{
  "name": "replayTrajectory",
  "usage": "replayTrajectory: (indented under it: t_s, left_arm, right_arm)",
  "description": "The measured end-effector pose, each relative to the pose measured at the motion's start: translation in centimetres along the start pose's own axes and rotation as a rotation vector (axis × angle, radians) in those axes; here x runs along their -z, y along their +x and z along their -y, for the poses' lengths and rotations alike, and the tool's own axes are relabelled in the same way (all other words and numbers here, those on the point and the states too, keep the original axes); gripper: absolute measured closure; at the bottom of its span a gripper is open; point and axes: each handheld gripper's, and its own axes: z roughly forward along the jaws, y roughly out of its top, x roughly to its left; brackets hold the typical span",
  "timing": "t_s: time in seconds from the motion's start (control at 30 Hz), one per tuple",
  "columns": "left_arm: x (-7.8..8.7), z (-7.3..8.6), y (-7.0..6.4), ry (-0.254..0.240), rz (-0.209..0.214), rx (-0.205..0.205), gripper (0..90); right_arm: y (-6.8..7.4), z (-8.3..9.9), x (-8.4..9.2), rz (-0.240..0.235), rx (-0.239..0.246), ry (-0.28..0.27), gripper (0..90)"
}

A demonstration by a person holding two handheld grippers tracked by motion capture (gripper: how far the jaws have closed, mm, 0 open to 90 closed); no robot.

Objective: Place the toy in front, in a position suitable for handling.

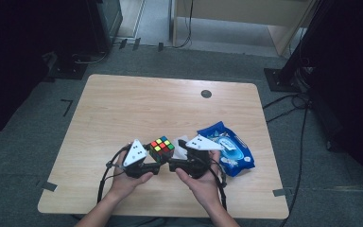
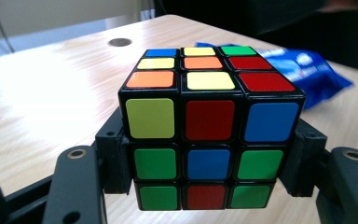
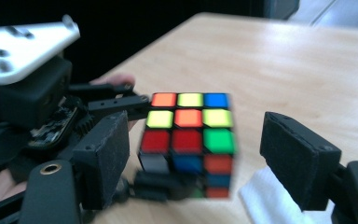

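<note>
Across the middle of the floor sits a light wooden desk (image 1: 123, 109) with rounded corners, and it's got a small dark round cap (image 1: 206, 93) set into it near the far edge. Over on the person's right side there's a crinkly blue packet (image 1: 229, 147) lying flat, with a bit of white tissue (image 3: 265, 198) just beside it, right under the right gripper. Both hands come in from the near edge, each with a gripper topped by a grey three-cornered plate. The left gripper (image 2: 207, 170) is clenched on the cube (image 2: 205, 126), its pads pressing the lower two layers from both sides, so the cube sits upright between them near the front middle of the desk, between the two hands. Top face is a scramble of blue, yellow, green, orange and red. The right gripper (image 3: 196, 154) is released: its jaws stand wide on either side of the cube's top layers with clear gaps, touching nothing. That view is a bit blurry, so I can't tell the exact gap
</note>
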Motion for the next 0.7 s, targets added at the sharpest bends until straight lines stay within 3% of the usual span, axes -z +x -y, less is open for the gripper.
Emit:
replayTrajectory:
  t_s: [0.13, 0.23, 0.33, 0.4, 0.53, 0.7]
  left_arm:
    - [0.9, -0.3, 1.9, -0.033, -0.012, 0.090, 34.3]
    - [1.5, -0.6, 2.5, -0.053, -0.011, 0.123, 34.3]
    - [1.6, -0.9, 2.3, -0.062, 0.006, 0.135, 34.4]
    - [1.5, -1.1, 2.0, -0.064, 0.025, 0.139, 34.3]
    - [1.4, -1.2, 1.4, -0.061, 0.048, 0.147, 34.3]
    - [1.1, -1.3, 0.9, -0.054, 0.068, 0.146, 34.3]
  right_arm:
    - [-1.2, 1.1, 0.4, -0.015, -0.036, -0.050, 28.8]
    - [-1.4, 2.7, -0.7, -0.021, -0.008, -0.015, 28.4]
    - [-0.8, 4.0, -2.4, -0.040, 0.024, 0.024, 25.4]
    - [-0.1, 4.1, -3.1, -0.039, 0.047, 0.012, 24.0]
    - [1.0, 4.0, -3.7, -0.002, 0.087, -0.024, 23.7]
    - [1.1, 4.4, -4.2, 0.034, 0.115, -0.027, 27.3]
